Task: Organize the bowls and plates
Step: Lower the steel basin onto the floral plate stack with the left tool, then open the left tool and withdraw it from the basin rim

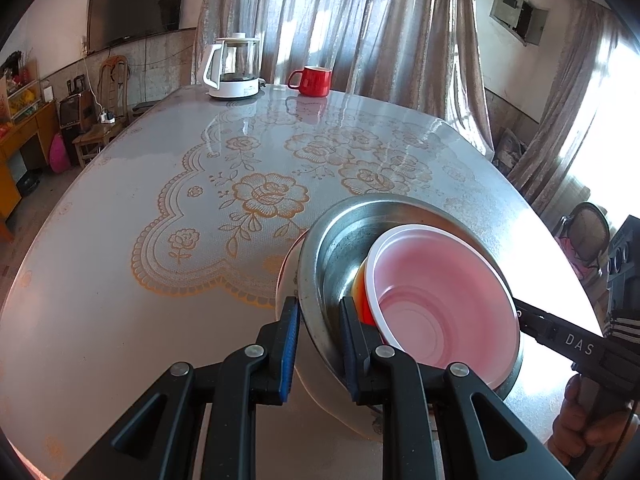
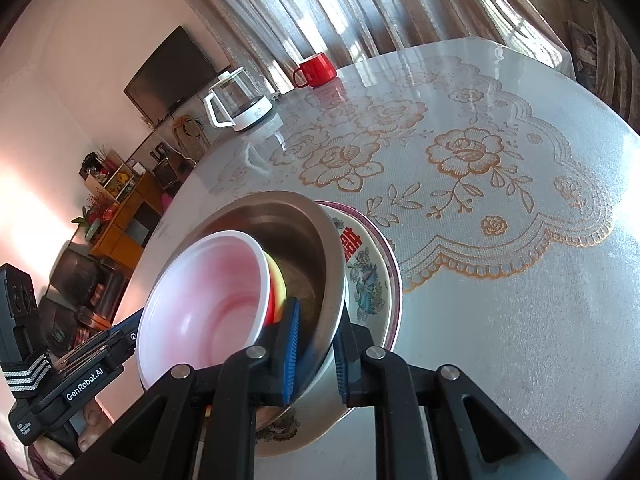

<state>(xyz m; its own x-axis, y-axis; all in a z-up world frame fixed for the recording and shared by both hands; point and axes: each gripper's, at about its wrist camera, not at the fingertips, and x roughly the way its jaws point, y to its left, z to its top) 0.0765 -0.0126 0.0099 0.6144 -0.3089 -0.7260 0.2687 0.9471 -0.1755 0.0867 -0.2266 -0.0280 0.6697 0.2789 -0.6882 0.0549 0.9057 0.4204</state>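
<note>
Nested stack: steel bowl (image 1: 340, 240), rigid, slick-rimmed, pinched between both left gripper (image 1: 320, 344) and right gripper (image 2: 316, 352) fingers; light plastic bowl (image 2: 208, 300) inside; fragile plate (image 2: 368, 276) beneath.

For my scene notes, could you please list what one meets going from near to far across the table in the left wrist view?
Left hand-held gripper shut on the rim of the steel bowl → open stretch of flowered tablecloth → at the far edge, red mug and glass kettle.

Kettle (image 1: 234, 70), mug (image 1: 312, 81) far; mid-table (image 1: 120, 280) open
</note>
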